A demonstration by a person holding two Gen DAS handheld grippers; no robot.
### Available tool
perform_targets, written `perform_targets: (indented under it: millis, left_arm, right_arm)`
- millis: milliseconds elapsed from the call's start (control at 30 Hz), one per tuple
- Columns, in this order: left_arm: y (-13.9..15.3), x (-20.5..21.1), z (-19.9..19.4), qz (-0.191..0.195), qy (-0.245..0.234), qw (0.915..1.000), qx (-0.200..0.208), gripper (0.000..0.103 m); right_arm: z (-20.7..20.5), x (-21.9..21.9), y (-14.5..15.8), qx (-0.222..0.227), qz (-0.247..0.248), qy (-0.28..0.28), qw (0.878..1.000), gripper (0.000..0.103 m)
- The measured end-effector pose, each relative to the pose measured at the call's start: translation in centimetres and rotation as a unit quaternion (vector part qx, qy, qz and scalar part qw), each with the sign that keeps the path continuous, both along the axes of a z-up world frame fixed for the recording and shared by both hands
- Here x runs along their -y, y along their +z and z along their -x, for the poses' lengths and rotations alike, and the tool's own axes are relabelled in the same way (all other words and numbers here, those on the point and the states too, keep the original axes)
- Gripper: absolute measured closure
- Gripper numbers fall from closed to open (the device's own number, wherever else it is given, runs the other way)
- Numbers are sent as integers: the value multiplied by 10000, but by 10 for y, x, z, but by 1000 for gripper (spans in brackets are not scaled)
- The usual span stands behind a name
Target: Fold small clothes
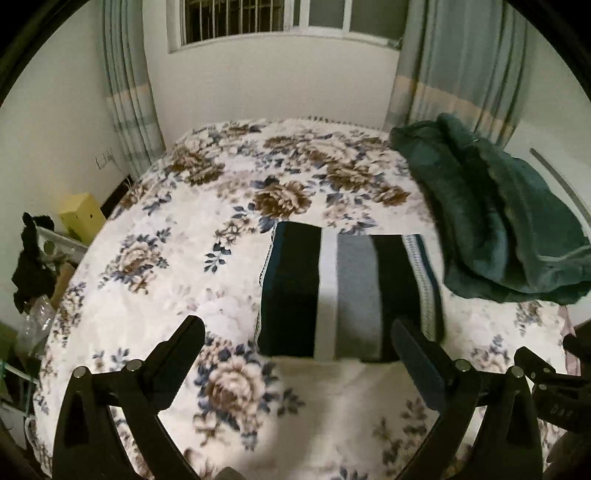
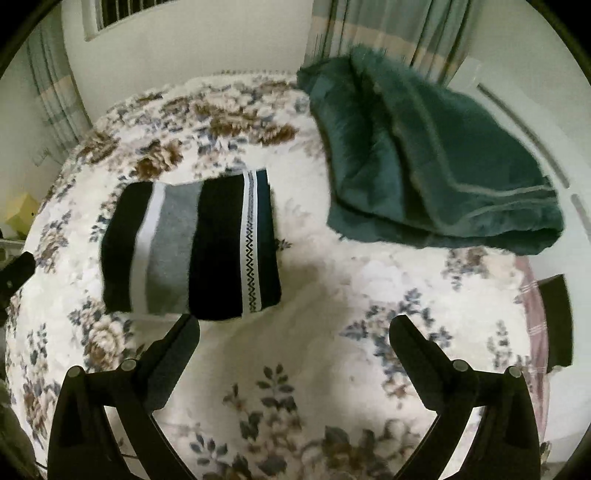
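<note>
From my remote station I record the following. The striped garment, folded into a flat rectangle with black, white and grey bands and a patterned trim along one edge, lies on the floral bedspread. In the left wrist view the left gripper stands with its fingers spread wide and nothing between them; the garment sits just ahead of the fingertips, its near edge between them and meeting the right-hand fingertip, though I cannot tell whether they touch. In the right wrist view the right gripper is likewise spread wide and holding nothing; the garment lies ahead and to the left, its near corner just beside the left-hand fingertip. A dark green blanket is heaped on the bedspread, near the garment's right side but apart from it. Curtains hang beside a barred window.
</note>
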State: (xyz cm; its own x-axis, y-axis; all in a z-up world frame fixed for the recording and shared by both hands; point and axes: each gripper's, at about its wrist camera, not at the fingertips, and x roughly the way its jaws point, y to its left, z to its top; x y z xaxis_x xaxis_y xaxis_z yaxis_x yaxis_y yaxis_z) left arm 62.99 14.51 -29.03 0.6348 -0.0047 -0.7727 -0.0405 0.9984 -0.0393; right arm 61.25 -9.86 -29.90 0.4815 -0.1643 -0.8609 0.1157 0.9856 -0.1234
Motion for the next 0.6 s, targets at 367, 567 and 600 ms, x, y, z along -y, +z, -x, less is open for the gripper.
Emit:
perform_targets:
  millis: [367,567,600]
  left_arm:
    - [109,13,131,-53,-86,9994,342,0]
    - [163,18,196,-208,-205,9972,691,0]
    - [174,18,209,-182,-218,9966,767,0]
  right_arm:
    - [164,8,168,817,80,103,9966,0]
    - [249,3,233,1174,8,222,9928,0]
    - [261,3,242,1225,-10,218,9922,0]
